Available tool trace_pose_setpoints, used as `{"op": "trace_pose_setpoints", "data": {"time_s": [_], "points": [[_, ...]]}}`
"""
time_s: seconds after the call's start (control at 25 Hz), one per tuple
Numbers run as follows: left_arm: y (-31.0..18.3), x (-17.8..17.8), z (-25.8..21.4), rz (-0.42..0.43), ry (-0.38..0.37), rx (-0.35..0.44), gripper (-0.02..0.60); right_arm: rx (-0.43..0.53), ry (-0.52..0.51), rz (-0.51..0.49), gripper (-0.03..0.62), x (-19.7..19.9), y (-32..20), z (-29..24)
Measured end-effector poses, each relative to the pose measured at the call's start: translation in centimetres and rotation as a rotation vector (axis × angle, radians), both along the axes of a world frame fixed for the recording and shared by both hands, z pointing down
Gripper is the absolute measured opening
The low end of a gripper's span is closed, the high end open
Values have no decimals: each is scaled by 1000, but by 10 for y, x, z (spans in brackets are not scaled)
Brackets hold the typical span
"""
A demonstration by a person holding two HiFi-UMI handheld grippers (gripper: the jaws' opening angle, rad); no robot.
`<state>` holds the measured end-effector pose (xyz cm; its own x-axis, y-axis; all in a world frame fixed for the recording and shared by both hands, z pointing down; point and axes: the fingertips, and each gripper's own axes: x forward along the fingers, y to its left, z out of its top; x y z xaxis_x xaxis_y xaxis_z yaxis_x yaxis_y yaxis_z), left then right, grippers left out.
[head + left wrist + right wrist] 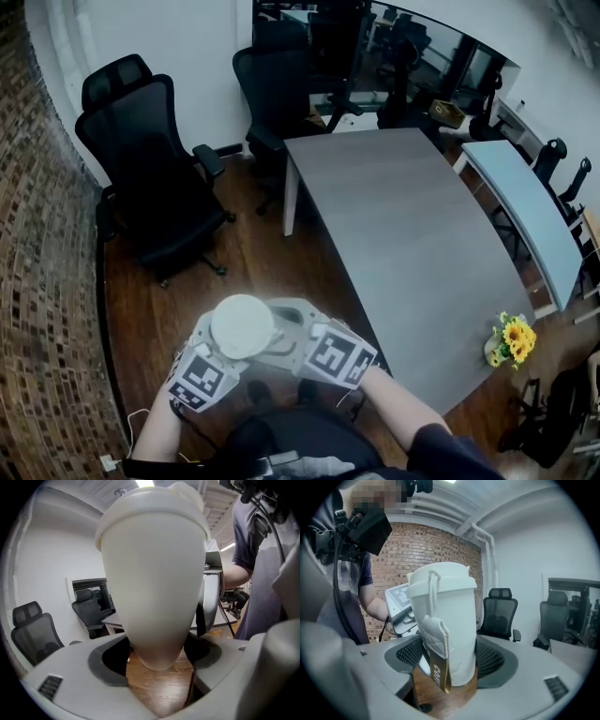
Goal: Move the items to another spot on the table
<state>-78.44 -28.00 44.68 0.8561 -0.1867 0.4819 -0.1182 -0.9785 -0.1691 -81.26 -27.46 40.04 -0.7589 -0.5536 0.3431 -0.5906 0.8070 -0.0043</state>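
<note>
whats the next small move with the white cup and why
Probably swing the cup right, over the grey table: the left gripper and right gripper both clamp it above the wooden floor, so nothing supports a release here.

Grey tbl (403,234), long, on wood floor (262,272); pot w/ yellow flowers (511,339) at near-right corner

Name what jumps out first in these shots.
A white tapered lidded cup is gripped by both the left tool and the right tool, over the brown wooden floor beside the long grey table. A small vase of yellow flowers stands at that table's near-right edge.
</note>
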Motion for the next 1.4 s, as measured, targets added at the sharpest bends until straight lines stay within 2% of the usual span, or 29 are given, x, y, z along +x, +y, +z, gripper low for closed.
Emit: {"op": "trace_pose_setpoints", "data": {"time_s": [0.36,0.56,0.88,1.2,1.4], "points": [[-24,-31,-5,18,22,31,379,19,64,21,351,-33,-23,-4],[-39,-37,3,3,6,32,379,22,85,40,351,-34,-35,-1],[-63,0,11,48,-21,47,379,16,57,75,351,2,-60,7],[-127,58,19,56,-90,59,379,20,-40,71,351,65,-124,13],[-144,102,23,57,-144,41,379,2,-110,60,351,112,-141,17]]}}
